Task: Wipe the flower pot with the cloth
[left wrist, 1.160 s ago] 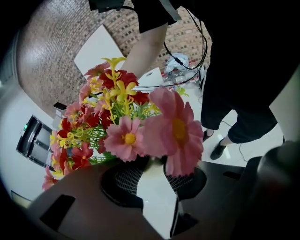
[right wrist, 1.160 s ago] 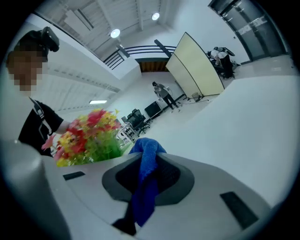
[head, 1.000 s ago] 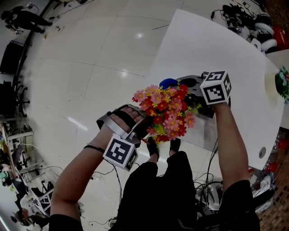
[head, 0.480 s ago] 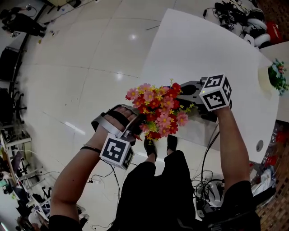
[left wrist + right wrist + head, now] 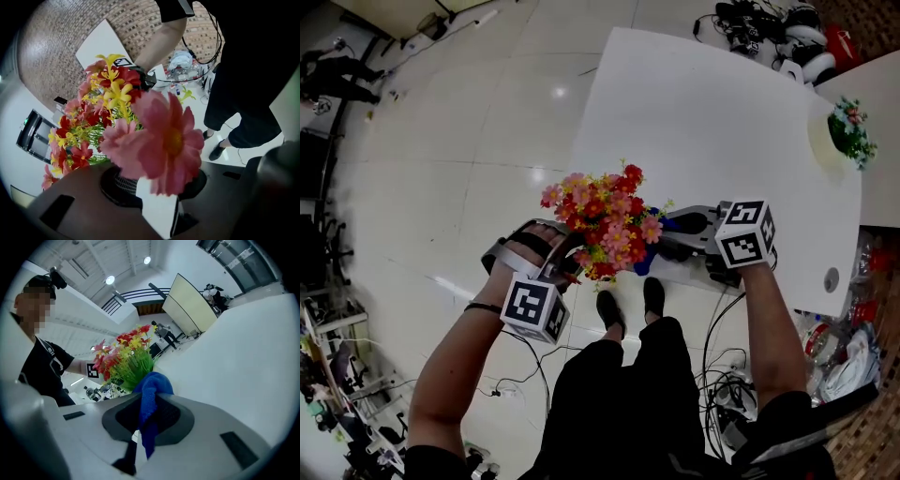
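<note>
A bunch of pink, red and yellow flowers [image 5: 600, 217] hides its pot from the head view. In the left gripper view the white pot [image 5: 157, 208] sits between the jaws, under a big pink bloom [image 5: 161, 140]. My left gripper [image 5: 579, 264] [image 5: 157, 190] is shut on that pot and holds it in the air off the table's near edge. My right gripper [image 5: 667, 240] [image 5: 147, 416] is shut on a blue cloth [image 5: 647, 259] [image 5: 150, 392]. The cloth is pressed in beside the flowers' [image 5: 125, 357] base; contact with the pot is hidden.
A white table [image 5: 722, 122] spreads beyond the grippers. A second flower pot [image 5: 847, 131] stands on a table at the far right. Gear lies piled [image 5: 769, 23] at the back, cables [image 5: 722, 361] on the floor by the person's shoes [image 5: 628, 305].
The blue cloth has come from the far side of the flowers down to their near right side. The held pot and both grippers have drifted a little left.
</note>
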Motion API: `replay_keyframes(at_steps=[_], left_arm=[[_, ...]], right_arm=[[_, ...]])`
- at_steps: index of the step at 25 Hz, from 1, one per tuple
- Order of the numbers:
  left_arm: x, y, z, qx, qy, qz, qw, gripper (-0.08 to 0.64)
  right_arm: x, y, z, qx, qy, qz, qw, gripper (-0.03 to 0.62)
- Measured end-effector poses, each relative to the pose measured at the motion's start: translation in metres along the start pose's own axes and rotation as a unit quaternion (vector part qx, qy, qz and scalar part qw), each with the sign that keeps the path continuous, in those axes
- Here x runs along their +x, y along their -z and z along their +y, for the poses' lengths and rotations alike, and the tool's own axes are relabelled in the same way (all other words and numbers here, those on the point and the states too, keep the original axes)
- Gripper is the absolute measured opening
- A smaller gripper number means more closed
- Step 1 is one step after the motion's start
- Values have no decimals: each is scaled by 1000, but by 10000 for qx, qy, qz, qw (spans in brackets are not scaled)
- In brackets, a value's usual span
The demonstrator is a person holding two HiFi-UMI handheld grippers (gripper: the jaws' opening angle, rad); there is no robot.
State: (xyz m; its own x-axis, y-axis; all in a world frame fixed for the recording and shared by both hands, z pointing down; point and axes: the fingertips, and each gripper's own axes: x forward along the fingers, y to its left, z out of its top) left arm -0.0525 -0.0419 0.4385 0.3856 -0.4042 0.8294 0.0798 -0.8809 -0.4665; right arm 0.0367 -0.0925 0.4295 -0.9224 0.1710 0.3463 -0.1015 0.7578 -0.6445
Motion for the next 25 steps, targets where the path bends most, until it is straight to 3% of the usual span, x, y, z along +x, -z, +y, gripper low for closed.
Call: replay_keyframes(at_steps=[4,11,18,25], left_arm=[[0,-3,2,-201,-186,-173,9995,143],[1,-9,-3,-286,-244,-383,9986,143],[-9,-10,2,-146,-117,-408,9990,146],[-36,-10,-3,-322,-162,-608,9975,149]], right_arm=[[-14,-1,-1,73,440,-490,9978,38],[-39,-8,15,-33,1297,-1291,9831,38],[-50,-14,41,-96,1480,-1352,9797,38],[-75,-35,62,-68,1701,-1717,9703,38]])
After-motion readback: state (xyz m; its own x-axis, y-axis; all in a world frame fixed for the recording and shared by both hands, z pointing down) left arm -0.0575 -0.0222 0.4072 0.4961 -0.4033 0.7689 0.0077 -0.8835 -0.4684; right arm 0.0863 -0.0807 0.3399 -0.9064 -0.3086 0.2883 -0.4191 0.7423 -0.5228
